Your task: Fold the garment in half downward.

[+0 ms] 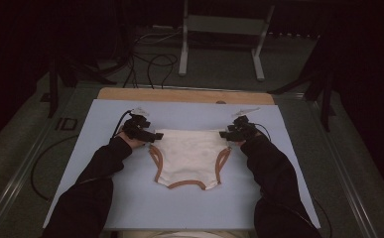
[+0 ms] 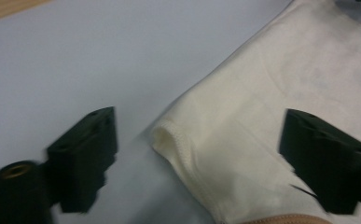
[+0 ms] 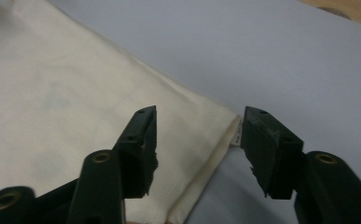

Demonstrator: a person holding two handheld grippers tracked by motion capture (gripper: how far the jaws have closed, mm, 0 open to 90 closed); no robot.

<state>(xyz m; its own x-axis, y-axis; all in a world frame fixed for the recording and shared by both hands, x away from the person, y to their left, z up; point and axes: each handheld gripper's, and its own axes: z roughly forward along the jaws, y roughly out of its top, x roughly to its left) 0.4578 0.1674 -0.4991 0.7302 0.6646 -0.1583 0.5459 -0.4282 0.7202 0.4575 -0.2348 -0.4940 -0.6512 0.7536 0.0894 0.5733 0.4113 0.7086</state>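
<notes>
Cream cotton underwear with tan-brown trim (image 1: 188,157) lay flat on the pale blue table mat (image 1: 130,198), spread out between the two tools. Nearest in, the person's dark sleeves (image 1: 95,183) ran up from the near edge to either side of the garment. The left gripper (image 1: 152,136) sat right at the garment's far left waistband corner, jaws standing wide; in the left gripper view that rounded, stitched corner (image 2: 169,135) rested loose between the black jaws, neither pad pressing on it. And over at the opposite corner, the right gripper (image 1: 224,134) had its jaws parted about halfway, one jaw over the cloth and the other just off the edge, where a small white label (image 3: 237,133) poked out beyond the seam, nothing pinched.

The fabric looked light, soft and limp, so it would likely sag and fold the moment it was lifted, and thin single layers could slip. Best hold, by my reckoning: the doubled waistband hem at each corner, right where the jaws already straddled it. Beyond the tools, bare mat, then a strip of the wooden tabletop (image 1: 179,95).
</notes>
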